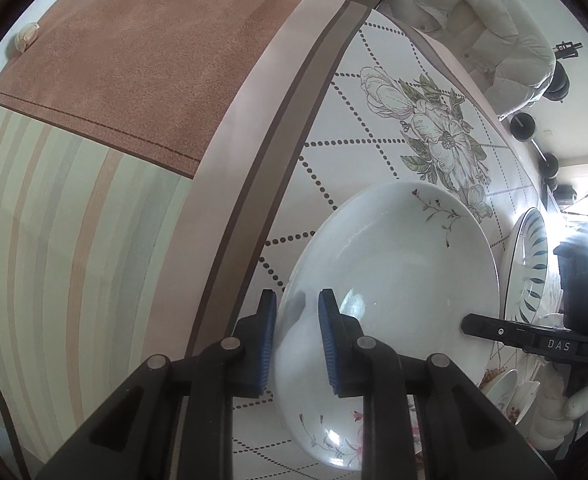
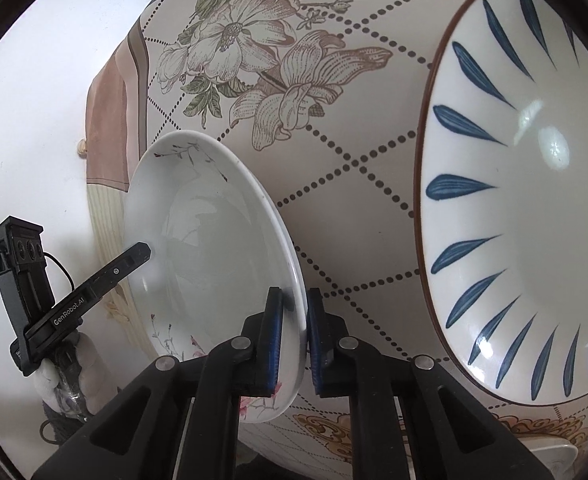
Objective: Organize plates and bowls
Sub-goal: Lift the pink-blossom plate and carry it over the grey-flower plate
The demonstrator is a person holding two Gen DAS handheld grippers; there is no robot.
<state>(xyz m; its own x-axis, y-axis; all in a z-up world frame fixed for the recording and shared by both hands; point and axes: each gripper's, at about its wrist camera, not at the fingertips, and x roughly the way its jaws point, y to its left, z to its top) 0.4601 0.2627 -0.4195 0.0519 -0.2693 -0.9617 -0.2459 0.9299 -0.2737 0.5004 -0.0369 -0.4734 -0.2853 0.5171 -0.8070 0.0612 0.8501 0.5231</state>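
A white plate with a thin floral sprig (image 1: 398, 264) sits on the flowered tablecloth (image 1: 374, 120). My left gripper (image 1: 297, 344) straddles its near rim, one blue pad on each side, closed on the rim. My right gripper (image 2: 294, 340) clamps the opposite rim of the same plate (image 2: 206, 240). Each gripper shows in the other's view: the right gripper at the plate's far edge (image 1: 534, 336), the left gripper at the plate's left edge (image 2: 94, 280). A large bowl with blue leaf strokes and a brown rim (image 2: 534, 208) stands right of the plate; it also shows in the left wrist view (image 1: 530, 264).
The tablecloth's brown and striped border (image 1: 114, 120) hangs over the table edge on the left. A pale padded jacket (image 1: 474, 24) lies at the far side. Small white dishes (image 1: 510, 392) sit near the right gripper. A garlic bulb (image 1: 26, 38) lies on the floor.
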